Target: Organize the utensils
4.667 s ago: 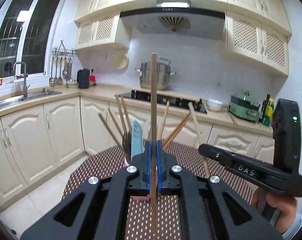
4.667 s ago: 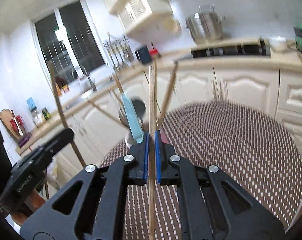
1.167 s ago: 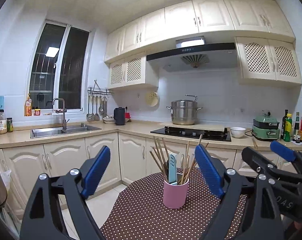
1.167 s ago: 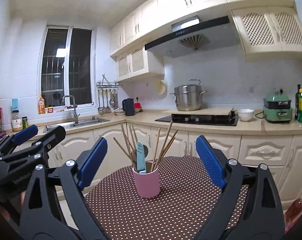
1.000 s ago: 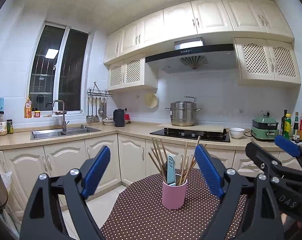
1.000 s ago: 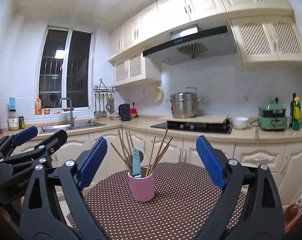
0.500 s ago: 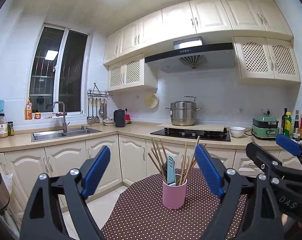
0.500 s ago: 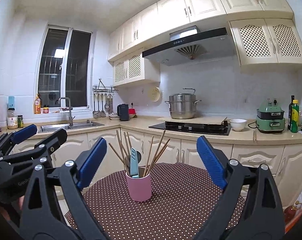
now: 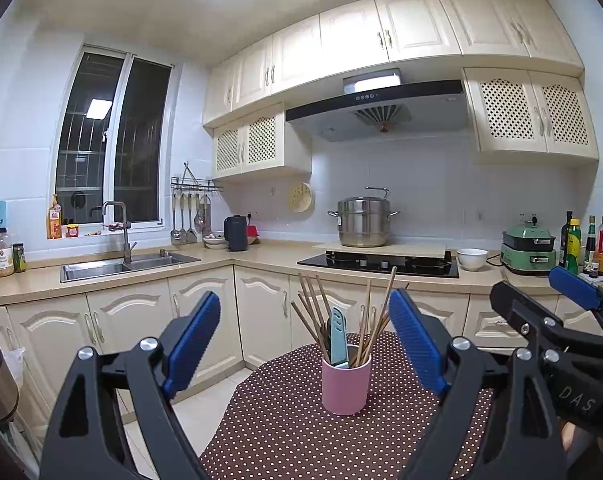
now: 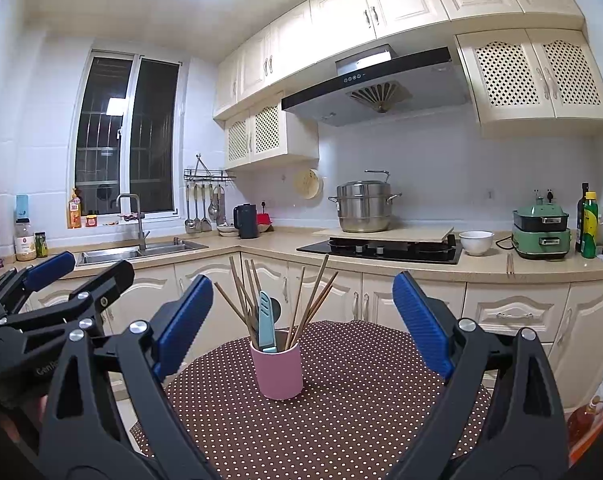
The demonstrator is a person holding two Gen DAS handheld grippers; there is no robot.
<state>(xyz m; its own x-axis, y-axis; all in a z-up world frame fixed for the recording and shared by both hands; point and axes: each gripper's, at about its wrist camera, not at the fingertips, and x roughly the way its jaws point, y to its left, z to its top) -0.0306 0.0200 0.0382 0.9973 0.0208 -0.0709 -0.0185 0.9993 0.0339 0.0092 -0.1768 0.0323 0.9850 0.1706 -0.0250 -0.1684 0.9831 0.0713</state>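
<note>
— Where are our utensils?
— In the pink cup [image 9: 346, 384] on the dotted table [image 10: 361, 408]: chopsticks [image 9: 365, 320], upright.
— And our grippers?
— Left gripper [image 9: 305, 344] and right gripper [image 10: 303, 322] both stand spread, holding nothing.

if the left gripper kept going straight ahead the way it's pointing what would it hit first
Probably the chopsticks standing in the pink cup. The left gripper is open and they sit roughly between its fingers, though depth is hard to judge.

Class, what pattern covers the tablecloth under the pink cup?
Dark brown with small white dots, on the tablecloth beneath the pink cup; clearest in the right wrist view.
</note>
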